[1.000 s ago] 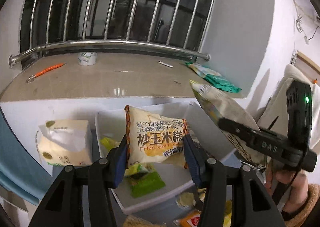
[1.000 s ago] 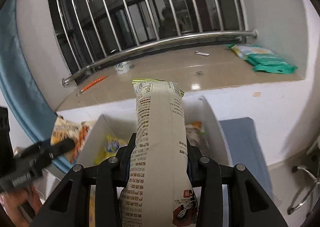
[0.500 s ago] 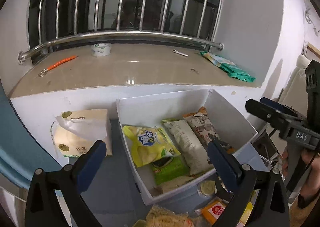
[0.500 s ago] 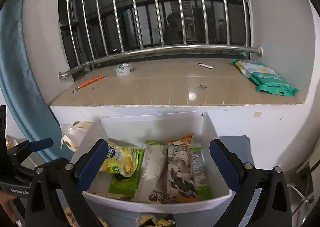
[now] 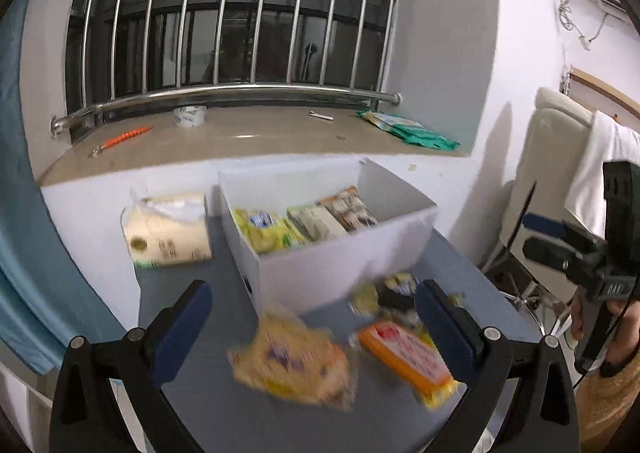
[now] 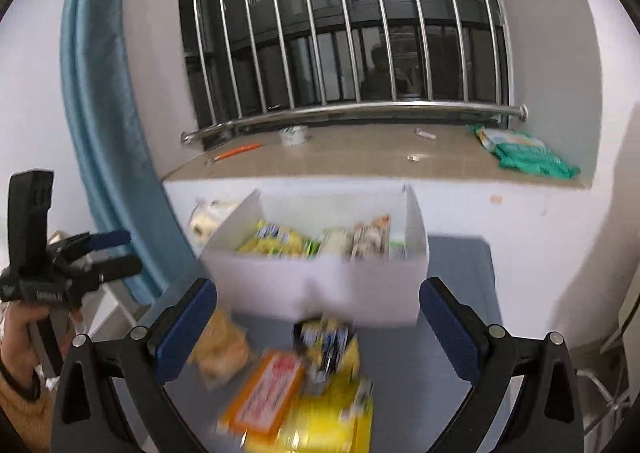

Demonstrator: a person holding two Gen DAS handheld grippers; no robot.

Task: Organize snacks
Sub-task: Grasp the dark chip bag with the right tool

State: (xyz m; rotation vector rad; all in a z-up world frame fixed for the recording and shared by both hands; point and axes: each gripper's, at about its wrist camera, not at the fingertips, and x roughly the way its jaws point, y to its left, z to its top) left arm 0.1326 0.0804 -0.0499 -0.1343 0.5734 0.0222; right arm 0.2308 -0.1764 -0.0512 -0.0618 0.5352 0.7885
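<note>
While both claws hang empty above the grey tabletop (image 5: 192, 405), the stock reads as follows.
Snacks, boxed: yellow crinkly packet (image 5: 266, 229), pale printed packet (image 5: 316, 221) and brown-patterned packet (image 5: 348, 209), lying side by side inside the white open-topped cardboard box (image 5: 340, 257).
Snacks, loose: blurred yellow bag (image 5: 292, 367), orange flat packet with red label (image 5: 404, 351) and small dark-and-yellow wrappers (image 5: 394, 293), on the table just in front of the box.
Left gripper (image 5: 312, 329): blue-padded jaws spread wide, nothing between the pads, over the loose snacks.
Right gripper (image 6: 316, 327): jaws likewise wide apart and empty, in front of the box.
Beside box: cream soft tissue pack (image 5: 168, 229), to its left.
Ledge behind: beige stone windowsill (image 5: 248, 137) bearing a white tape roll (image 5: 190, 116), an orange beaded stick (image 5: 124, 137) and green flat packets (image 5: 412, 129).
</note>
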